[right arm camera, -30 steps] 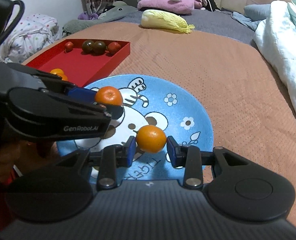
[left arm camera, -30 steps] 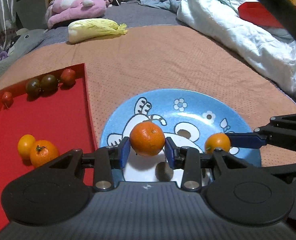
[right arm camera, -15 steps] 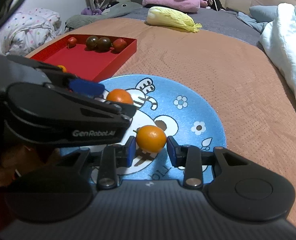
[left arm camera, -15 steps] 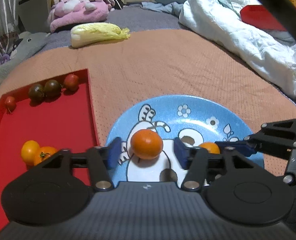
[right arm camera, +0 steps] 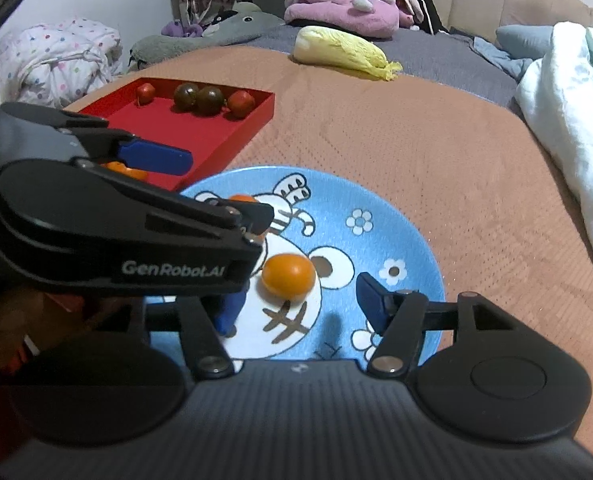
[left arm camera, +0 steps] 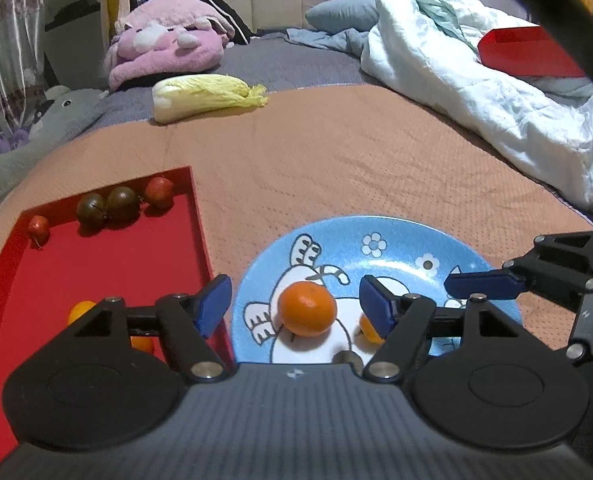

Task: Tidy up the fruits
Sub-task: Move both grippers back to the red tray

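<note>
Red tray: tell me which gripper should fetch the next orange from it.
Left. The left gripper, jaws opening around a plated orange, sits beside the red tray; the right gripper is farther away over the blue plate.

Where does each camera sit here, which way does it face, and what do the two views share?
Left wrist: on the left gripper, looking forward and down at the tangerine on the blue plate; jaws opening.
Right wrist: on the right gripper, aimed at the smaller orange fruit; jaws opening, left gripper crossing at left.
Shared: plate, red tray, both fruits, cabbage.
</note>
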### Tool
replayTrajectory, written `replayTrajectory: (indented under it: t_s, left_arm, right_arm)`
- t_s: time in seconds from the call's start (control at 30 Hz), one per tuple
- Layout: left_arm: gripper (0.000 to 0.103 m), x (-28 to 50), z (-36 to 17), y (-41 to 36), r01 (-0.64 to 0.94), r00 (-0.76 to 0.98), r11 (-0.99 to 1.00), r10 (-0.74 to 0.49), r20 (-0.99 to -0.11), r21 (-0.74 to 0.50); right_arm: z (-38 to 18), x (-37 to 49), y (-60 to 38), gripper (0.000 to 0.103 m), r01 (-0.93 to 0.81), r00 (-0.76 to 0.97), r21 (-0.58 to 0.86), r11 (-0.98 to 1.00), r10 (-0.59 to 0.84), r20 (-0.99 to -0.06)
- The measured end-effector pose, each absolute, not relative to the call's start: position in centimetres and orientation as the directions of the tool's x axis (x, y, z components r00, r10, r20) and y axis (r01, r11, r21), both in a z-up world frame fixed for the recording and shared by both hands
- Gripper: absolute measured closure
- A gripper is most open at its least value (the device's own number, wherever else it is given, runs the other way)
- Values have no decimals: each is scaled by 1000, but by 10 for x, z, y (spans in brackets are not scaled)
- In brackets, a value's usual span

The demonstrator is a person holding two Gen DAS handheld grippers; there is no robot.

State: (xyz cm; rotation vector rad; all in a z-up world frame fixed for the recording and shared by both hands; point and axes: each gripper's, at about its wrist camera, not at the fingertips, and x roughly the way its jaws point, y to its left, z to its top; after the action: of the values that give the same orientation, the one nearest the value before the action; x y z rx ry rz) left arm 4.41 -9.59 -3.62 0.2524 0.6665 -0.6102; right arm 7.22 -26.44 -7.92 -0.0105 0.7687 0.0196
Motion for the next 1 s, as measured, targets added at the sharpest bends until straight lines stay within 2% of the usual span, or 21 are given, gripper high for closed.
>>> replayTrajectory:
  t_s: [0.57, 0.8, 1.0]
  left_arm:
    - [28, 50, -10, -18, 435, 699, 898, -384, -604, -67]
    - [28, 53, -9, 25, 284, 717, 957, -257, -648, -65]
    - [28, 60, -12, 57, 84, 735, 996, -76, -674, -21]
  right_arm:
    - [-57, 78, -229, 40, -113, 771, -13, 994, 79, -632]
    - [-51, 89, -206, 40, -178, 781, 13, 984, 150, -606]
    - [-50, 106, -180, 41, -255, 767, 31, 966, 222, -602]
